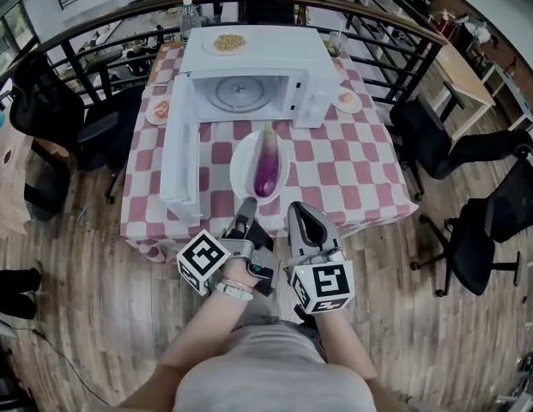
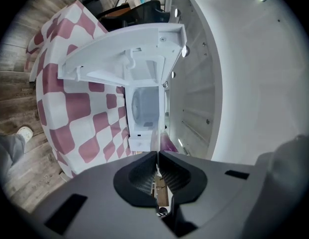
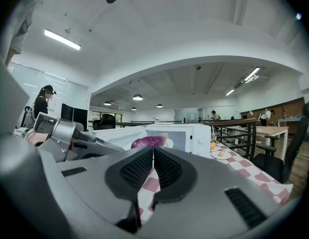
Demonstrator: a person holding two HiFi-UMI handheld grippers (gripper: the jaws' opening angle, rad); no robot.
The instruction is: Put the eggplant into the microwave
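Note:
A purple eggplant (image 1: pixel 266 168) lies on a white plate (image 1: pixel 241 168) on the checked table, in front of the white microwave (image 1: pixel 249 63). The microwave's door (image 1: pixel 181 148) hangs open to the left and its cavity with the glass turntable (image 1: pixel 238 93) shows. My left gripper (image 1: pixel 246 209) and right gripper (image 1: pixel 299 215) are side by side at the table's near edge, short of the plate. Both are shut with nothing between the jaws. In the right gripper view the eggplant (image 3: pixel 148 142) shows just past the right gripper (image 3: pixel 153 150). The left gripper (image 2: pixel 157 155) faces the microwave (image 2: pixel 144 108).
A plate of food (image 1: pixel 229 42) sits on top of the microwave. Small plates with food stand at the table's left (image 1: pixel 160 110) and right (image 1: pixel 347 101). Black office chairs (image 1: pixel 459 148) stand around the table, and a curved railing (image 1: pixel 369 15) runs behind it.

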